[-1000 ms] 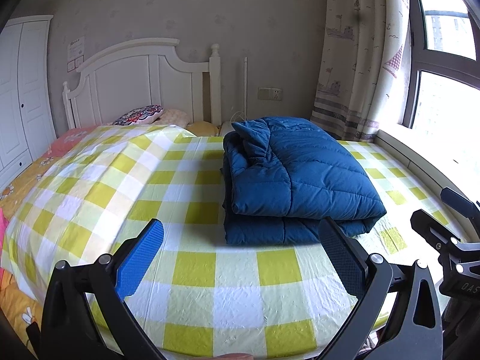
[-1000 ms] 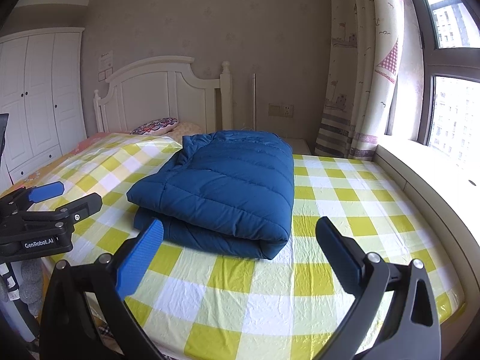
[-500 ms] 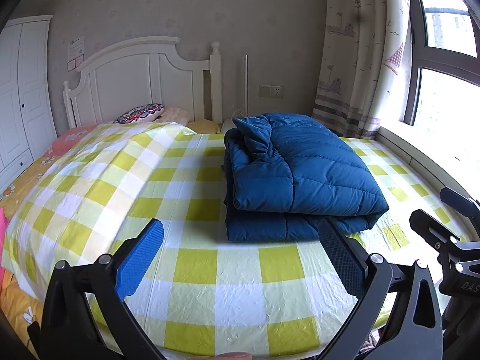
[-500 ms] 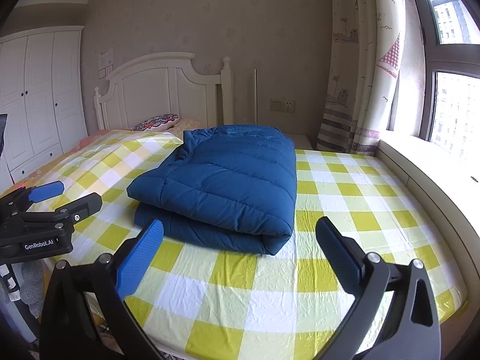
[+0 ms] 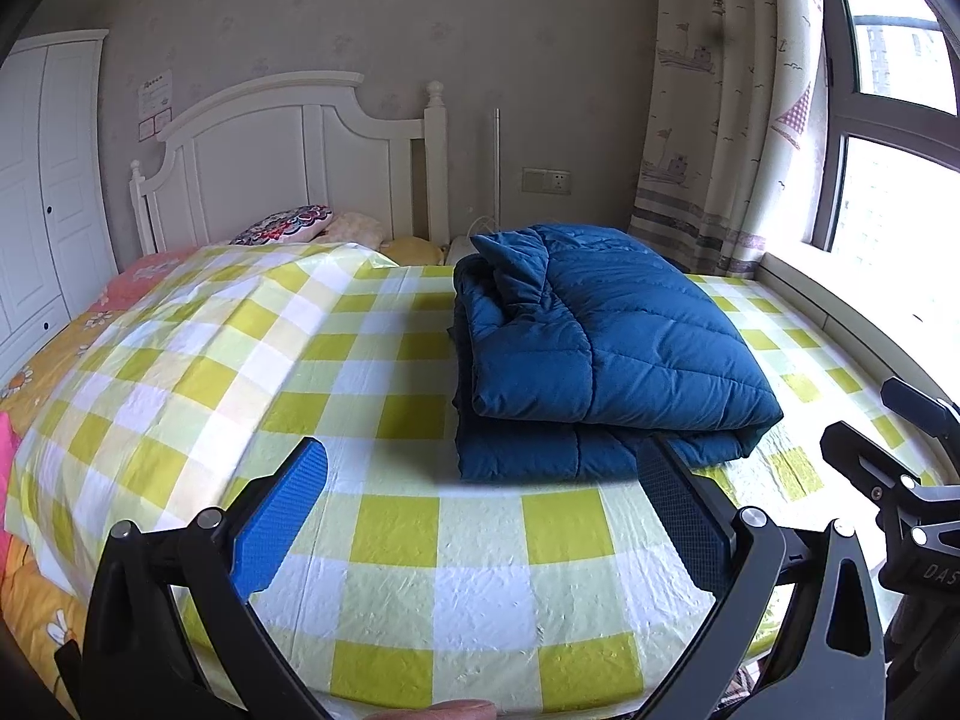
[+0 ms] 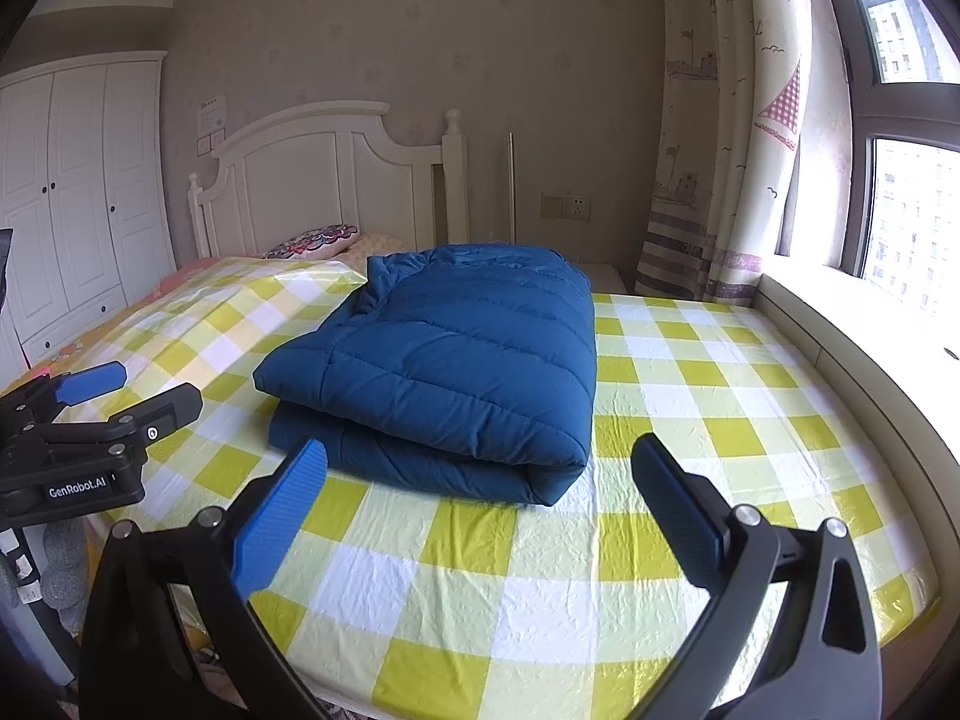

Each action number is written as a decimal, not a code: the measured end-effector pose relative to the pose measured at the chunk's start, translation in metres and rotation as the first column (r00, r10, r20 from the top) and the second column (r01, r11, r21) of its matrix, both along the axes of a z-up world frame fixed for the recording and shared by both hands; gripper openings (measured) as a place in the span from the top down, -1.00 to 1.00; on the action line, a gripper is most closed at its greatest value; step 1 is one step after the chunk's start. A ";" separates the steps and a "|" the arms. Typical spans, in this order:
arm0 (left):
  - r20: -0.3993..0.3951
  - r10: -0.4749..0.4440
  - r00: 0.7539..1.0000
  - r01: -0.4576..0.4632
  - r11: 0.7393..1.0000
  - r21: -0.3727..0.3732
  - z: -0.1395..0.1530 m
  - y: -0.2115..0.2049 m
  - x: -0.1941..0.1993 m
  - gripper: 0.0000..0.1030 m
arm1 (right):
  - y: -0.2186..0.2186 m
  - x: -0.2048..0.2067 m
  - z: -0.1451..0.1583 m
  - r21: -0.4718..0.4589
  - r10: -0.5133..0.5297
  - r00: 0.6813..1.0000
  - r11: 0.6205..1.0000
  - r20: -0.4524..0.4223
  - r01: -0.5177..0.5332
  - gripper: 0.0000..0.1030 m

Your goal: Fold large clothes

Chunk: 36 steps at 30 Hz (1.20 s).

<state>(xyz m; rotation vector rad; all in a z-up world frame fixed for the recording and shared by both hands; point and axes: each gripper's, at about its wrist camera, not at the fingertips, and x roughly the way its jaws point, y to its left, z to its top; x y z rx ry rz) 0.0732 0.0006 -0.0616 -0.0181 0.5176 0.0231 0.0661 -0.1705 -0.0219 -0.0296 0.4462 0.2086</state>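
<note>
Folded blue jacket on the checked bed

Left gripper and right gripper both gape wide, holding nothing; the bundle lies just ahead of each.

Over the last second both cameras draw slightly nearer the bed. In the left wrist view the folded blue jacket sits a little lower and larger toward 1 o'clock, its near edge now just reaching the tip of the left gripper. In the right wrist view the jacket's near fold comes down toward the right gripper, and the left gripper at 9 o'clock rises slightly in frame.
</note>
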 end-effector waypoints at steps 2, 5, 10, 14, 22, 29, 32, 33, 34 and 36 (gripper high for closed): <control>0.002 0.000 1.000 0.000 1.000 0.003 0.000 0.000 0.000 -0.91 | 0.000 0.000 0.000 0.000 -0.001 1.000 1.000 0.000 0.001 -0.95; 0.005 -0.001 1.000 0.001 1.000 0.008 0.001 -0.001 -0.001 -0.91 | 0.000 0.000 0.000 0.000 -0.001 1.000 1.000 0.001 0.001 -0.95; 0.007 -0.002 1.000 0.002 1.000 0.013 0.001 -0.002 -0.002 -0.91 | 0.001 0.000 0.001 0.000 -0.001 1.000 1.000 -0.001 0.001 -0.96; 0.009 -0.001 1.000 0.001 1.000 0.017 0.002 -0.003 -0.003 -0.91 | 0.001 0.000 0.000 0.000 0.001 1.000 1.000 0.000 -0.001 -0.95; 0.019 -0.001 1.000 0.001 1.000 0.026 0.004 -0.004 -0.005 -0.91 | 0.002 -0.001 0.000 0.000 0.000 1.000 1.000 0.000 0.000 -0.95; 0.038 -0.009 0.999 0.007 0.999 0.054 0.006 -0.007 -0.009 -0.91 | 0.003 -0.001 0.000 0.000 0.001 1.000 1.000 -0.001 -0.001 -0.95; 0.041 -0.010 0.999 0.008 0.998 0.055 0.006 -0.007 -0.010 -0.91 | 0.002 -0.001 0.000 -0.001 0.004 1.000 1.000 -0.001 -0.004 -0.95; 0.041 -0.010 0.999 0.008 0.998 0.055 0.006 -0.007 -0.010 -0.91 | 0.003 -0.001 -0.001 -0.002 0.005 1.000 1.000 0.000 -0.005 -0.95; 0.042 -0.011 0.999 0.008 0.998 0.056 0.006 -0.007 -0.010 -0.91 | 0.003 -0.001 -0.001 -0.002 0.005 1.000 1.000 0.000 -0.005 -0.96; 0.043 -0.011 0.999 0.009 0.998 0.058 0.006 -0.008 -0.010 -0.91 | 0.002 -0.001 -0.001 -0.003 0.009 1.000 1.000 0.001 -0.009 -0.95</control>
